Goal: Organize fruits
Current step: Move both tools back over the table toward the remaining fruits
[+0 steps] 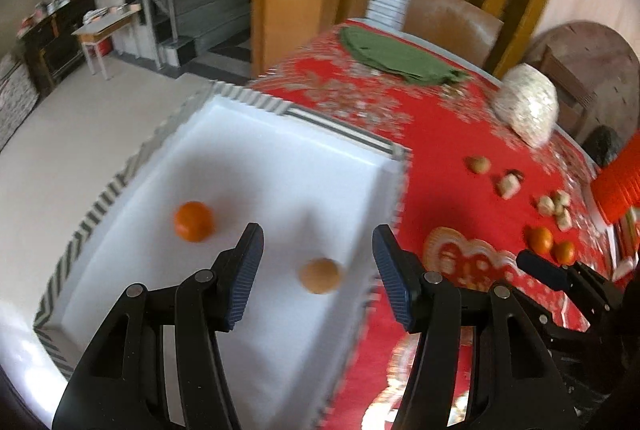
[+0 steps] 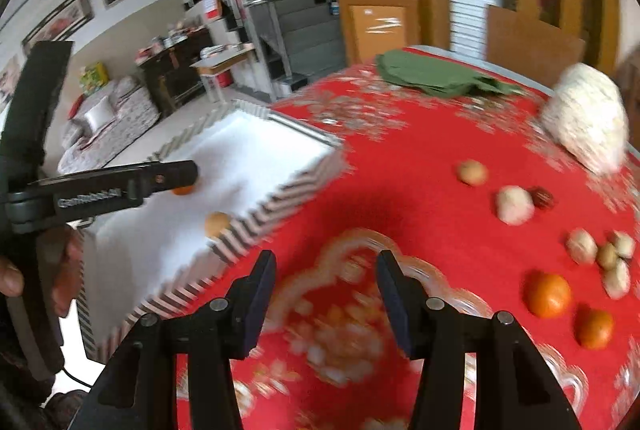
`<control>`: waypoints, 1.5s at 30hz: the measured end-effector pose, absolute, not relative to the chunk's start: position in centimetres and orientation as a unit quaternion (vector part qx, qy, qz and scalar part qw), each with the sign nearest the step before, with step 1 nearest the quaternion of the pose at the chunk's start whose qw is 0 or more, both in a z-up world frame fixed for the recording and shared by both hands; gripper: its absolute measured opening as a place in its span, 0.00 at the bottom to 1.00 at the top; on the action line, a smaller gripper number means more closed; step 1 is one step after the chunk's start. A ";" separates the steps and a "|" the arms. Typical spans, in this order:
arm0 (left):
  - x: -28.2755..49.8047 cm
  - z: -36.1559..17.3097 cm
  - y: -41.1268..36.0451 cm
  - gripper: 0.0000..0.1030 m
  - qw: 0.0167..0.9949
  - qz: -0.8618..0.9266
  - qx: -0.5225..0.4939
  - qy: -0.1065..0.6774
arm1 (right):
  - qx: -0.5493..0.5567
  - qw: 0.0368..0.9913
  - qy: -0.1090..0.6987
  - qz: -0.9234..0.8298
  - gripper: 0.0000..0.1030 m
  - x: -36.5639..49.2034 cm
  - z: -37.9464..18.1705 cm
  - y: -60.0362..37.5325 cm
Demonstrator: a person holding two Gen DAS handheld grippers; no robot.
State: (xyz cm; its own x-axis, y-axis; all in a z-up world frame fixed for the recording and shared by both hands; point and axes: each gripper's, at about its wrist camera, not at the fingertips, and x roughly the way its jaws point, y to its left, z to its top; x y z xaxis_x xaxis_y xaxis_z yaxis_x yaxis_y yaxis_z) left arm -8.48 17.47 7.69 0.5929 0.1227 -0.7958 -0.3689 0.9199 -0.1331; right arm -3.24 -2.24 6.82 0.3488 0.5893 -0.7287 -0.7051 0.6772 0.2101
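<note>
A white tray [image 1: 248, 134] with a striped rim sits at the left edge of the red tablecloth [image 1: 440, 134]. In it lie an orange mandarin [image 1: 193, 221] and a pale tan fruit [image 1: 320, 275]. My left gripper [image 1: 318, 262] is open and empty above the tray, over the tan fruit. My right gripper [image 2: 326, 282] is open and empty above the cloth, right of the tray [image 2: 280, 198]. Two mandarins [image 2: 548, 294] [image 2: 595, 328] and several pale small fruits and nuts [image 2: 514, 204] lie on the cloth to the right.
A green cloth [image 2: 436, 74] lies at the table's far side. A white mesh bag [image 2: 586, 118] stands at the far right. A chair back [image 1: 452, 22] is behind the table. The floor drops away left of the tray.
</note>
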 end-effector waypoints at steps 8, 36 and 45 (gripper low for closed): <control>-6.3 7.1 11.7 0.55 0.882 0.078 -0.123 0.448 | -0.045 0.840 0.426 0.333 0.48 -3.0 5.8 -10.7; 1.7 3.6 -2.2 0.55 0.861 -0.050 -0.071 0.501 | 0.018 0.857 0.450 0.249 0.49 0.7 2.6 -23.4; 4.1 2.3 -4.2 0.55 0.855 -0.062 -0.051 0.513 | 0.026 0.854 0.453 0.255 0.49 1.4 2.4 -23.6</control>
State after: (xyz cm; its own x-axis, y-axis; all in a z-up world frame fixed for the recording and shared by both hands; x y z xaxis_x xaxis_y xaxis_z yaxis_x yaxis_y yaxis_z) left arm 4.08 -4.23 2.28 0.4657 -0.1585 -0.8706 0.0534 0.9871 -0.1511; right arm 1.44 -23.63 2.38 0.4600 0.4581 -0.7606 -0.4114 0.8691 0.2746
